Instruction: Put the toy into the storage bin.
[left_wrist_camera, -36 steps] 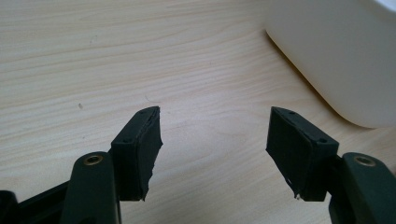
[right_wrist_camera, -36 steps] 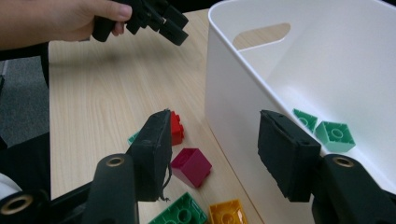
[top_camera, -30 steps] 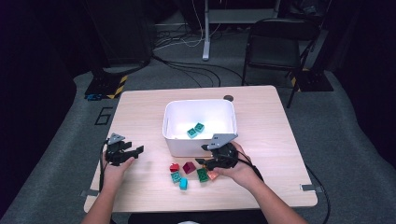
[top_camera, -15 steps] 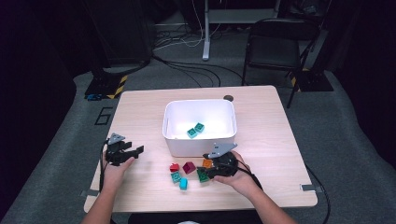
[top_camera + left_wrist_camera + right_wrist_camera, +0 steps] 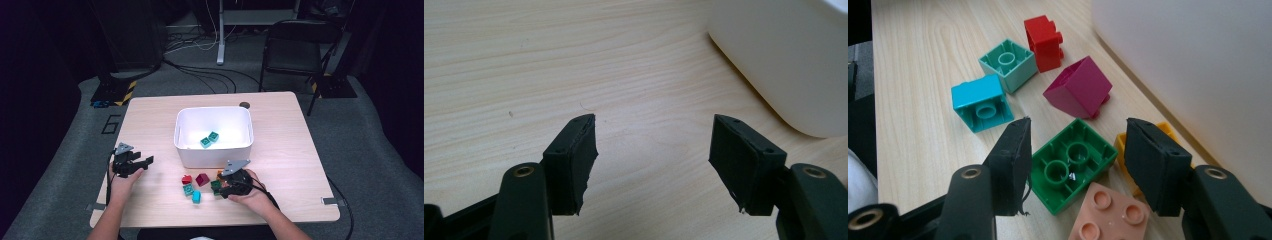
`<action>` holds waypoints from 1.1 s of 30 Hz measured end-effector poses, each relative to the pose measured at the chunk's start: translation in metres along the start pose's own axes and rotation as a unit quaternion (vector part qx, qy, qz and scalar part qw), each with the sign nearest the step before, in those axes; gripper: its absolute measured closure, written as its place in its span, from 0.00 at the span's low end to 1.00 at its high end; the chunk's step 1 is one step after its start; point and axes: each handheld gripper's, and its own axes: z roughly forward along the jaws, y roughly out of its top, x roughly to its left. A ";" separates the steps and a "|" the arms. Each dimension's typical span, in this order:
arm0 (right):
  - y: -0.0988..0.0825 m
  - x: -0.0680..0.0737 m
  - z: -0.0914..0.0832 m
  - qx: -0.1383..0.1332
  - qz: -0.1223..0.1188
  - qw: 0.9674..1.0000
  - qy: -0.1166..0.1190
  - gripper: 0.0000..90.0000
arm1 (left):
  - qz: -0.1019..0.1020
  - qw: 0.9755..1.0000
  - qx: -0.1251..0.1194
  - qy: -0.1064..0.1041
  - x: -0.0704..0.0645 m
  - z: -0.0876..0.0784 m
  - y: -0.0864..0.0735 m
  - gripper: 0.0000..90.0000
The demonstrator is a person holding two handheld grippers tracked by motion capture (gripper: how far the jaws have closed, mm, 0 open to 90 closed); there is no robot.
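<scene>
Several loose bricks lie on the wooden table in front of the white bin (image 5: 212, 155): red (image 5: 1044, 36), mint green (image 5: 1009, 64), cyan (image 5: 980, 102), magenta (image 5: 1079, 88), dark green (image 5: 1070, 162), yellow (image 5: 1122, 145) and pink (image 5: 1108, 212). My right gripper (image 5: 1075, 155) is low over them, open. Its jaws have just opened a little further and stand on either side of the dark green brick without pressing on it. In the high view the right gripper (image 5: 220, 189) is at the right end of the cluster. My left gripper (image 5: 654, 150) rests open and empty over bare table, left of the bin.
Two teal bricks (image 5: 209, 139) lie inside the bin. The bin wall (image 5: 1188, 60) stands close on the right gripper's right side. A small dark disc (image 5: 244, 105) sits by the table's far edge. A folding chair (image 5: 295, 50) and floor cables lie beyond the table.
The right gripper has come down from beside the bin's front wall onto the brick cluster. The left gripper has stayed where it was.
</scene>
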 end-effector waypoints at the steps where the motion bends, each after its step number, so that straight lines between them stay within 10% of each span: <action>1: -0.001 0.000 0.001 0.000 -0.001 1.000 0.001 0.49 | 0.000 1.000 -0.001 0.000 0.000 0.000 0.000 0.39; 33: 0.005 0.016 0.022 0.005 -0.002 1.000 0.029 0.44 | 0.001 1.000 0.002 0.001 0.000 0.001 0.000 0.39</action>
